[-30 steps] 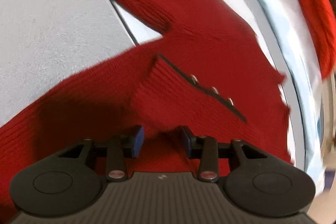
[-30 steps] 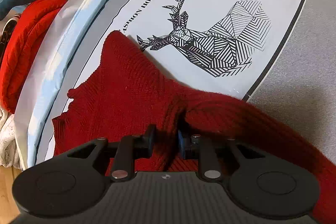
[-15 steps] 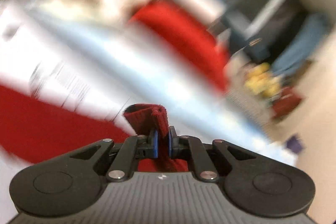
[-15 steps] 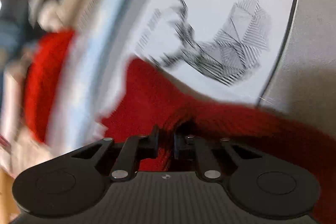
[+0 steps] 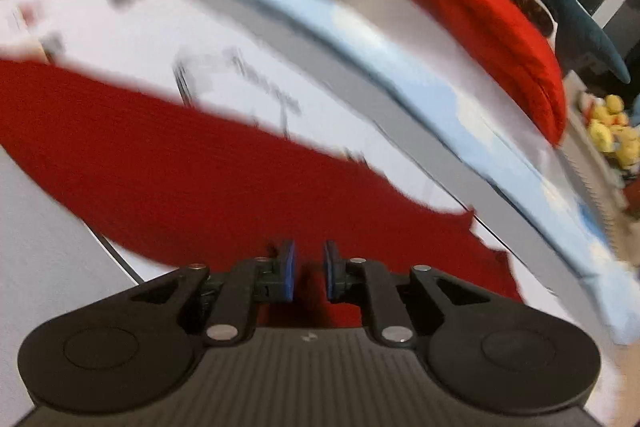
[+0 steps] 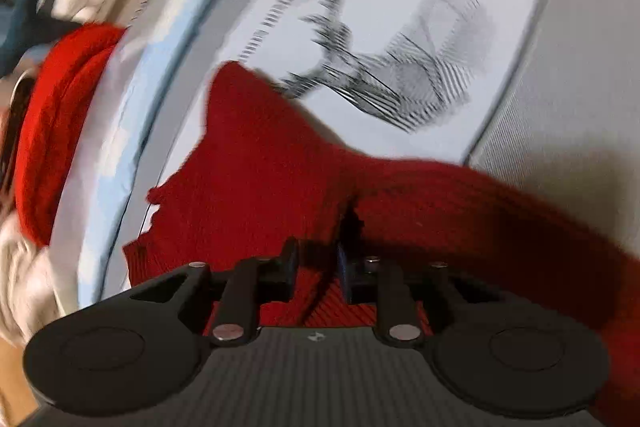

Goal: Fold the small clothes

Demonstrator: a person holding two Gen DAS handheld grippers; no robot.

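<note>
A dark red knitted garment (image 5: 208, 179) lies across the white printed mat (image 5: 120, 39). My left gripper (image 5: 307, 269) hovers over its near edge with the jaws slightly apart and nothing between them. In the right wrist view the same garment (image 6: 272, 167) is bunched into a ridge in front of my right gripper (image 6: 316, 267), whose jaws stand a little apart with knit fabric between them. The view is blurred by motion.
A bright red folded knit (image 5: 492, 27) sits on the pale blue edge (image 5: 400, 67) at the back right, and shows in the right wrist view (image 6: 52, 115). Yellow toys (image 5: 612, 135) lie beyond. A black deer print (image 6: 392, 79) marks the mat; grey cloth (image 6: 560, 75) lies right.
My left gripper had shut on a fold of the red garment and lifted it; now it has let go, opened slightly and come down over the garment. The right gripper's jaws have widened a little.
</note>
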